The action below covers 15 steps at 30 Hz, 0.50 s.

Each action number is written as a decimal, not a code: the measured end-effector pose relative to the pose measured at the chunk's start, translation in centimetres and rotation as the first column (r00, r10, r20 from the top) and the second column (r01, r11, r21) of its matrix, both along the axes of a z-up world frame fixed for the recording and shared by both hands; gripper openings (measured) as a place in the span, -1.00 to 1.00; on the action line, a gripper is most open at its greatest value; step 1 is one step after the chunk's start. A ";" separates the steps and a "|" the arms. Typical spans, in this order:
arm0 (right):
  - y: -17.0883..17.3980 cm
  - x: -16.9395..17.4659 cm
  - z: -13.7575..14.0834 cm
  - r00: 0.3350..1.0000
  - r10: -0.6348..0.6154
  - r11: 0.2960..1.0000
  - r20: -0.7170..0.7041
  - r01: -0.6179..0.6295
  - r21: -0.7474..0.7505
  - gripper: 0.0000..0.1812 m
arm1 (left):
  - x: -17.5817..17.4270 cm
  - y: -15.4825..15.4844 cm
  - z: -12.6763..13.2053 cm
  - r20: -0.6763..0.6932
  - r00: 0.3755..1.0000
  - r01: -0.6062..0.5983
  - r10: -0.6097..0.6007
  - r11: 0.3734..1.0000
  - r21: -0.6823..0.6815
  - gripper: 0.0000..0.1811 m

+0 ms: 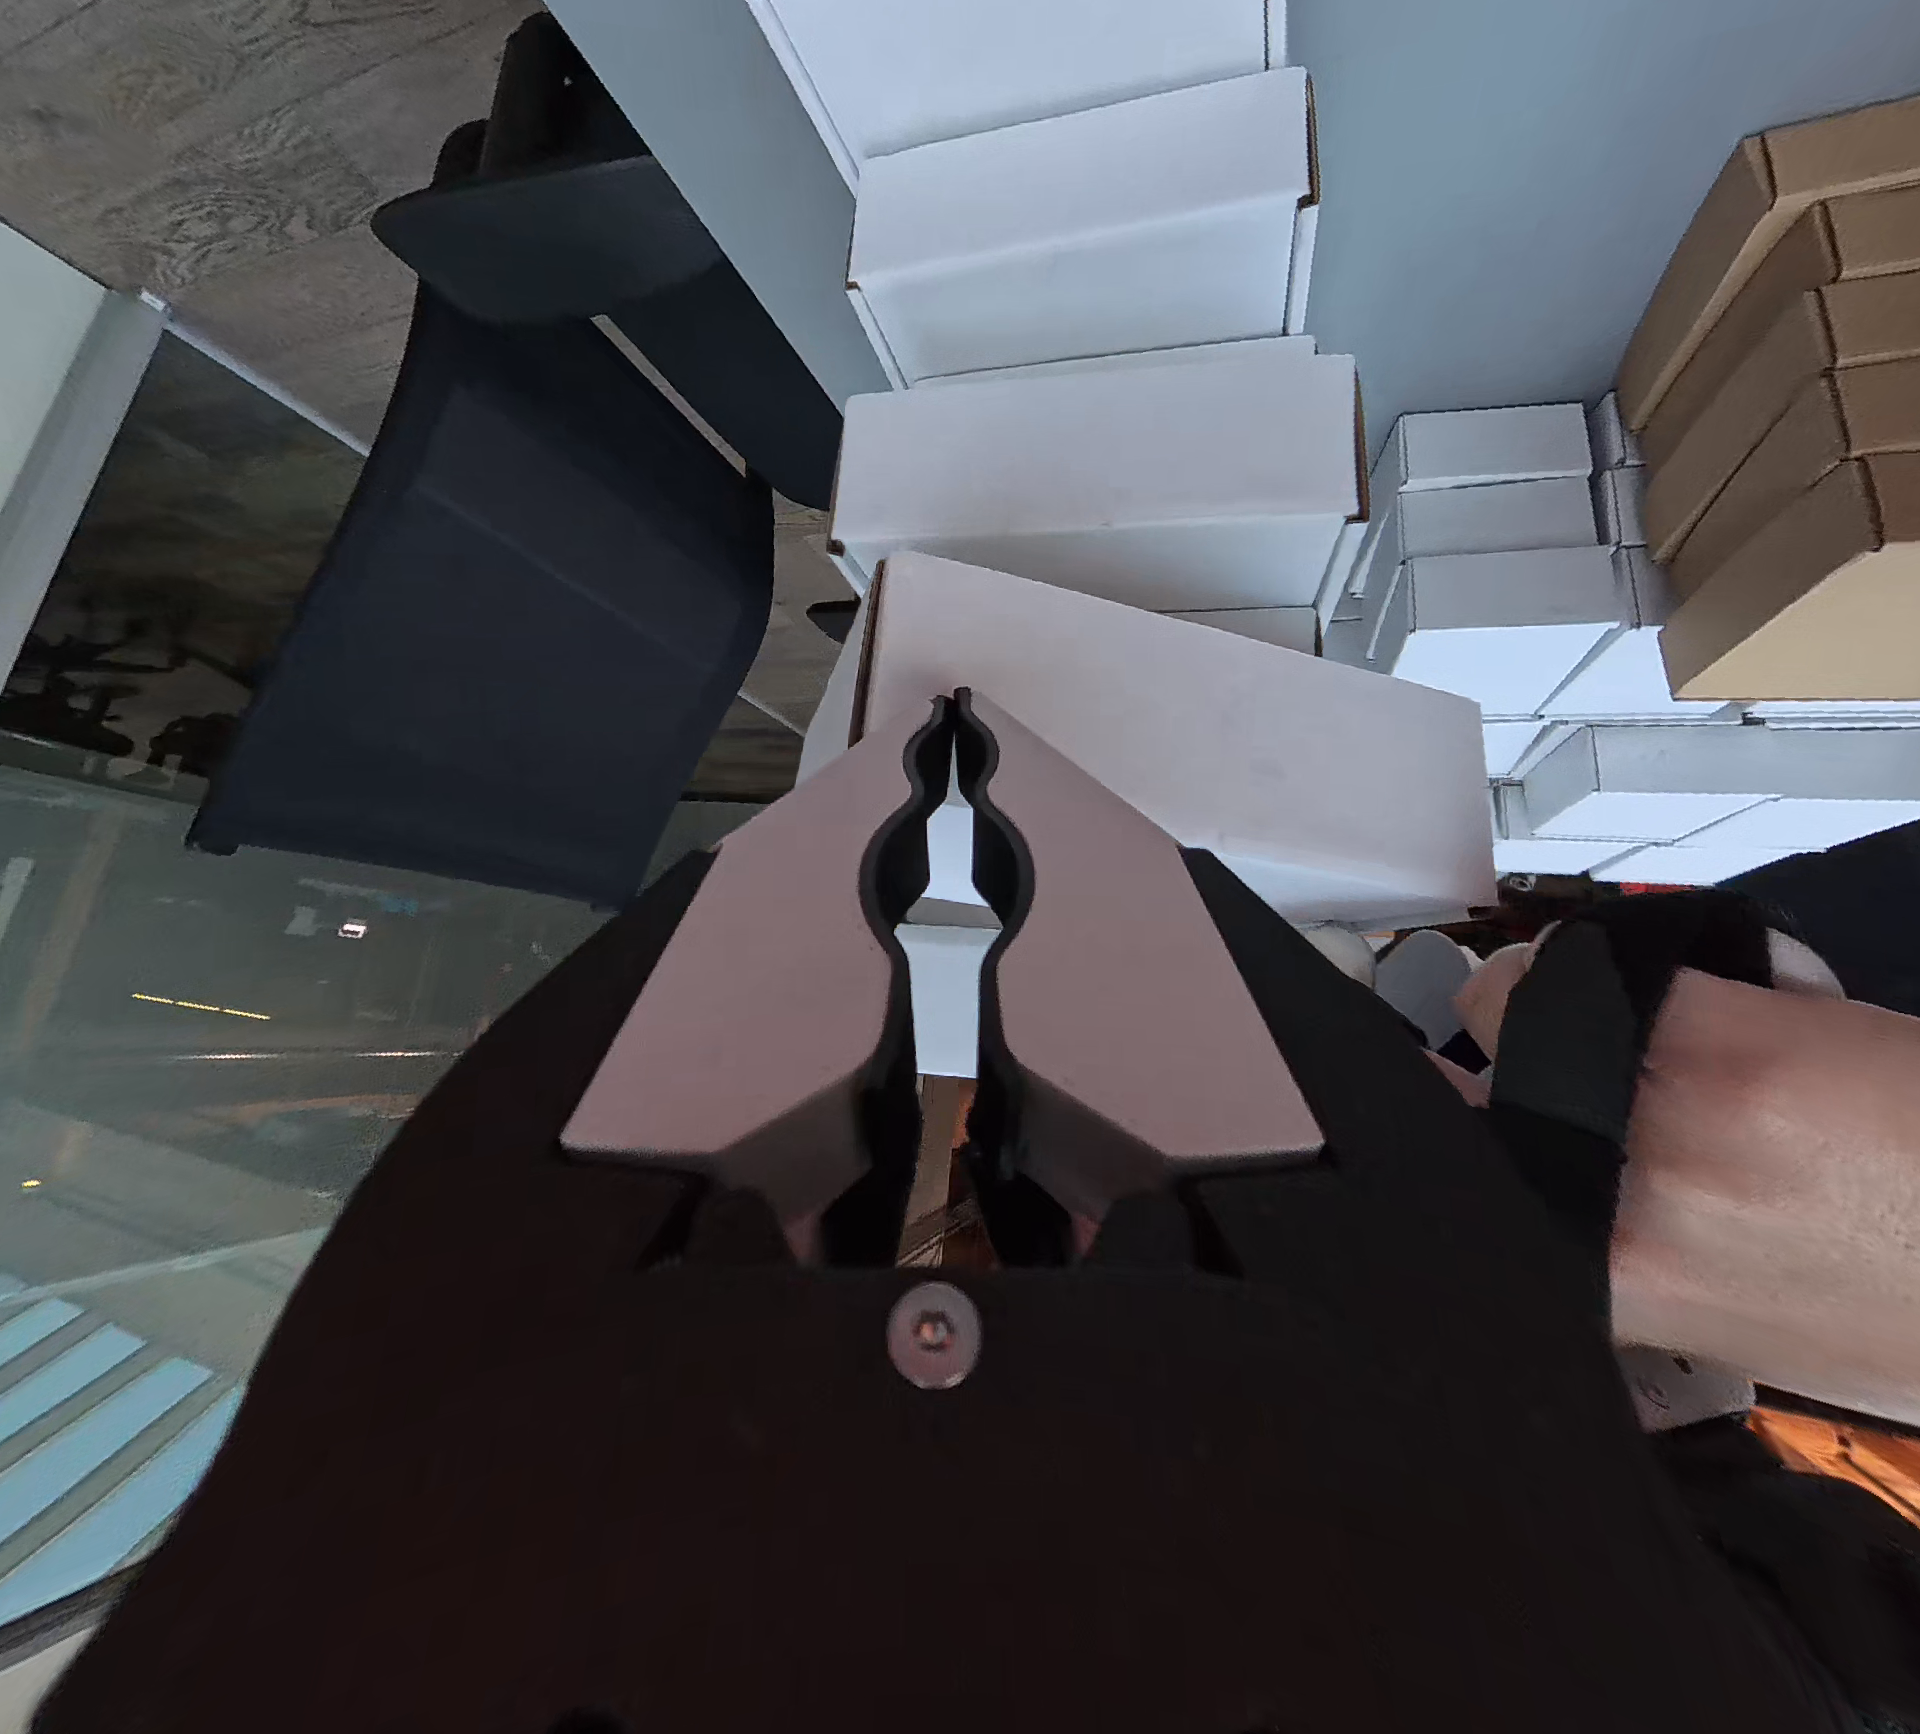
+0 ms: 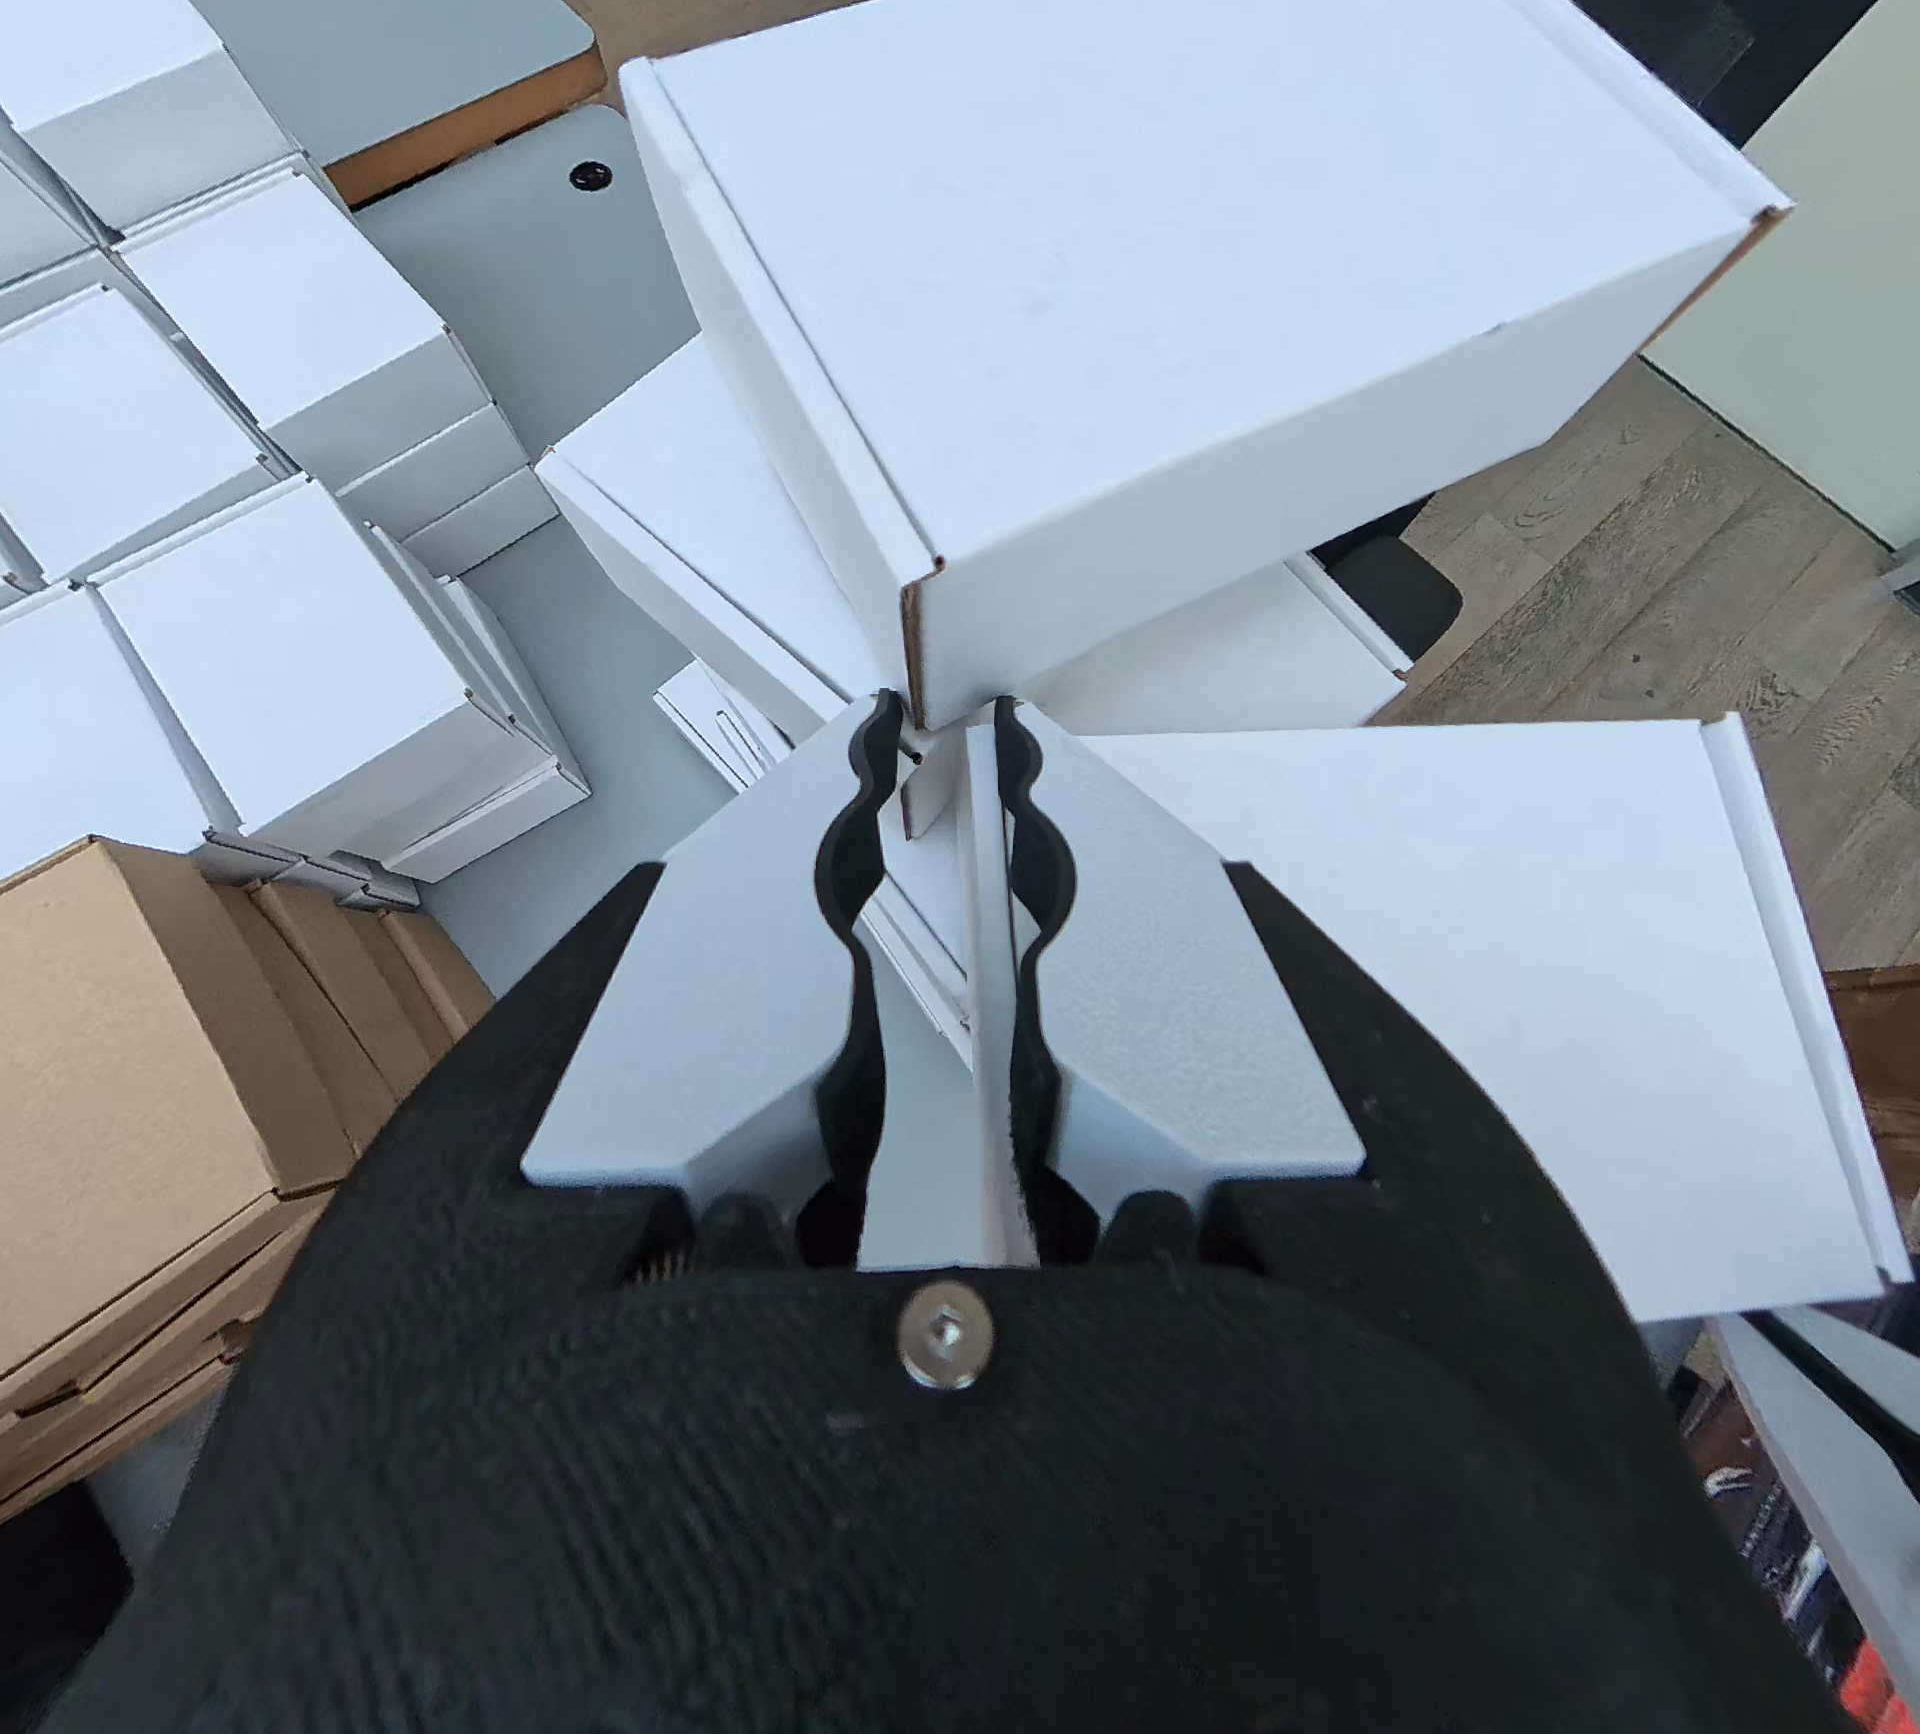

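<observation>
1. The left gripper (image 1: 954,699) is seen with its black wavy pads pressed together at the tips; nothing is held between them.
2. Those tips are laid against the near face of a tilted white box (image 1: 1174,749), close to its left corner.
3. Behind the tilted white box, a stack of white boxes (image 1: 1081,250) is seen on the pale grey table (image 1: 1558,126); a brown box stack (image 1: 1787,437) and small white boxes (image 1: 1496,521) are set to its right.
4. A black chair (image 1: 499,604) is seen left of the tilted white box, over a wood floor (image 1: 187,22).
5. A person's hand (image 1: 1714,1154) in a black strap is seen at the right edge of the left wrist view.
6. The right gripper (image 2: 943,710) is parted by a narrow gap, and the near lower corner of the white box (image 2: 1195,282) is pinched between its tips, a small cardboard flap (image 2: 928,791) being caught there.
7. The held box is lifted and tilted above the table (image 2: 520,282).
8. A flat white lid panel (image 2: 1455,957) is seen right of the right gripper; its owner cannot be told.
9. Rows of white boxes (image 2: 260,645) and brown boxes (image 2: 135,1061) are seen to the left of the held box.
</observation>
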State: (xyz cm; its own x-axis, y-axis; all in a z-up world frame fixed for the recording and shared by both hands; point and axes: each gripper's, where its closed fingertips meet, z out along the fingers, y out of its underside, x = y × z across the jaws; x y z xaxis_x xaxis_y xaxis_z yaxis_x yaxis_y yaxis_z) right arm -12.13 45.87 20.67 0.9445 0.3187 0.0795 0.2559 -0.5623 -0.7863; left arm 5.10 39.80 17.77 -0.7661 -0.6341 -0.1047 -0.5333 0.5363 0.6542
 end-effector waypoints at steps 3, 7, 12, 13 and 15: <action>-0.3 -0.3 0.0 0.999 0.039 0.999 -0.004 -0.039 0.000 -0.80 | -0.1 1.0 -0.4 -0.012 1.000 0.012 -0.012 1.000 0.022 -1.00; -0.3 -0.3 0.0 0.998 0.057 0.998 -0.021 -0.057 0.002 -0.81 | 0.2 2.0 -1.0 0.011 1.000 0.008 -0.009 0.999 0.043 -1.00; -0.3 -0.4 -0.1 0.997 0.077 0.997 -0.023 -0.077 -0.004 -0.81 | 3.0 1.9 0.6 0.238 0.967 -0.084 0.093 0.995 -0.047 -0.98; -0.4 -0.4 -0.1 0.996 0.082 0.997 -0.021 -0.082 -0.005 -0.81 | 3.4 2.1 1.8 0.275 0.954 -0.101 0.115 0.993 -0.063 -0.94; -0.4 -0.4 -0.1 0.996 0.087 0.996 -0.026 -0.087 -0.007 -0.81 | 4.0 3.2 4.9 0.354 0.926 -0.114 0.133 0.991 -0.073 -0.87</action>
